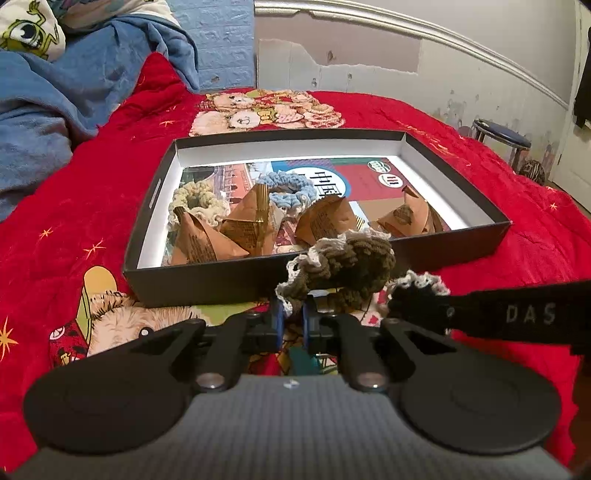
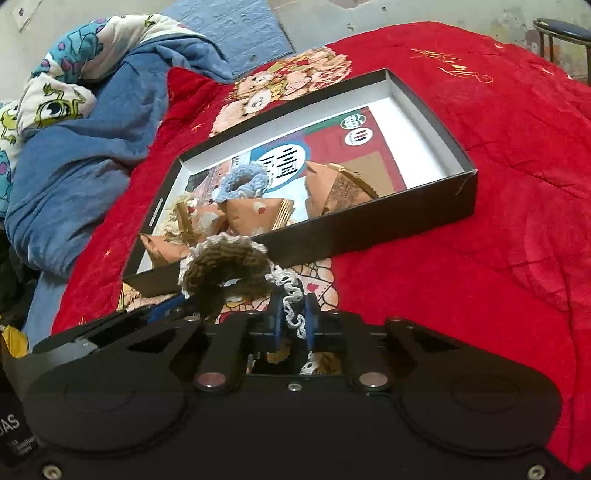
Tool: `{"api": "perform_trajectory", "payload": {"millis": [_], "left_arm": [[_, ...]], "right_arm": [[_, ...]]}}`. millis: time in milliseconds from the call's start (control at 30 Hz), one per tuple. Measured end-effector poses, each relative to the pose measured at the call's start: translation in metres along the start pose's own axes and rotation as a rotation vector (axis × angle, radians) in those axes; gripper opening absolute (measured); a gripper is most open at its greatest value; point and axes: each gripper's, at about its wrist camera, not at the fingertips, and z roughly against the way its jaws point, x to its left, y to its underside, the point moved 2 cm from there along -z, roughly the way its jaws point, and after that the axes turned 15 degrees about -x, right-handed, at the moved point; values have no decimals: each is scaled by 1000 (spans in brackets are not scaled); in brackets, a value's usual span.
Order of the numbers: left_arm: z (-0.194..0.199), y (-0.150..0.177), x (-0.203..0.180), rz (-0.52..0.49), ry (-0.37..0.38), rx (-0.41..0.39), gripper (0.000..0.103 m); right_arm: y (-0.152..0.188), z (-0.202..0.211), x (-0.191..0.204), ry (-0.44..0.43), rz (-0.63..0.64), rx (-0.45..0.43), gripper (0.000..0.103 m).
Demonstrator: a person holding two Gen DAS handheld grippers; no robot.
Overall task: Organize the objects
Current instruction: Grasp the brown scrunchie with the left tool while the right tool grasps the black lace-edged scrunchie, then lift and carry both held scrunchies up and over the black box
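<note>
A shallow black box point(image 1: 207, 284) point(image 2: 369, 229) lies on the red bedspread. It holds a cream scrunchie point(image 1: 195, 201), a blue scrunchie point(image 1: 291, 188) point(image 2: 240, 182) and several brown triangular paper packets point(image 1: 247, 221) point(image 2: 332, 188). My left gripper point(image 1: 293, 317) is shut on the white lace edge of an olive-brown scrunchie point(image 1: 351, 264) point(image 2: 225, 269), held just in front of the box's near wall. My right gripper point(image 2: 293, 321) is shut on a white lace strand point(image 2: 291, 299) of the same scrunchie. The right gripper also shows in the left wrist view point(image 1: 417, 306) at the right.
The red bedspread point(image 1: 74, 206) point(image 2: 480, 258) with cartoon prints covers the bed. Crumpled blue bedding point(image 1: 55, 92) point(image 2: 74, 147) lies at the left. A dark stool point(image 1: 502, 142) point(image 2: 561, 33) stands beyond the bed's far right edge, by the wall.
</note>
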Motion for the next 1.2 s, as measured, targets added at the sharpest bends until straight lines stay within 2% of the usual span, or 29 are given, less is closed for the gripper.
{"api": "perform_trajectory", "payload": {"millis": [367,700,900,1200], "left_arm": [[0,-2,6,47,-7,17,8],[10,-9,3,23,-10,-17,7],[14,-14,3,14,-10,-35,7],[17,-19,7,29,3,-39,7]], "right_arm": [[-13,8,-3,-35,-70,-62,11],[-23,12,-16,-121,-244,-84,11],[-26,15,-15,-158,-251,-119,11],[-25,15,-8,-172,-247,-123,11]]}}
